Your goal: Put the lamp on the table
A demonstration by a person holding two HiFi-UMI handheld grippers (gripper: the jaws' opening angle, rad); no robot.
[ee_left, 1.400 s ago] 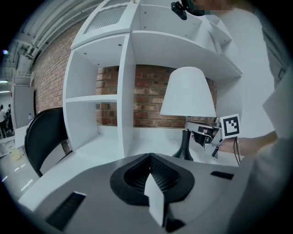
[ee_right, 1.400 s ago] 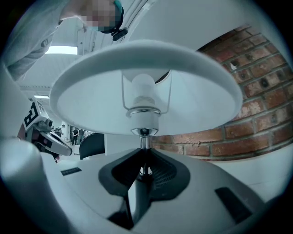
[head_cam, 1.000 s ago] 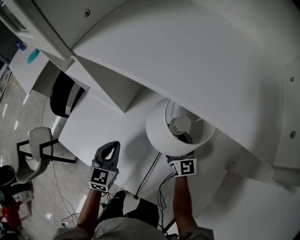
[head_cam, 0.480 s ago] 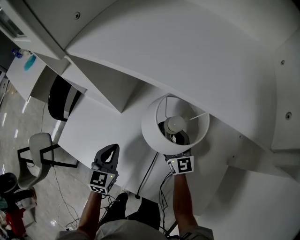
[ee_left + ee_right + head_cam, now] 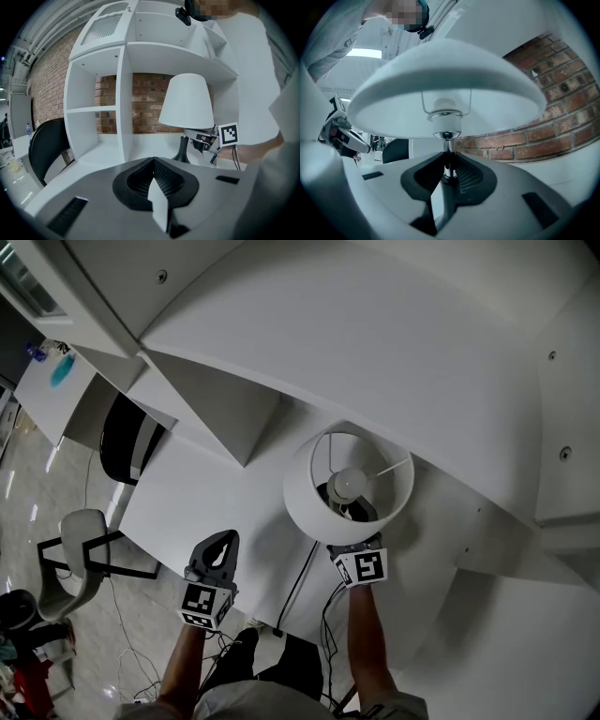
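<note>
On the table (image 5: pixel 187 507), lamp (image 5: pixel 187 101) upright, stem (image 5: pixel 448 149) vertical, pinched by right claw (image 5: pixel 447 171); left claw (image 5: pixel 155 169) pressed together.

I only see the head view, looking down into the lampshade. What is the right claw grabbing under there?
Observer: The right claw is shut on the lamp's thin metal pole, just below the bulb holder.
Operator: Is it standing down yet?
Observer: The left claw's view shows a dark flared foot, but its bottom edge is hidden, so I cannot tell.
Operator: What's behind it?
Observer: A red brick wall, showing through the white shelves.
</note>
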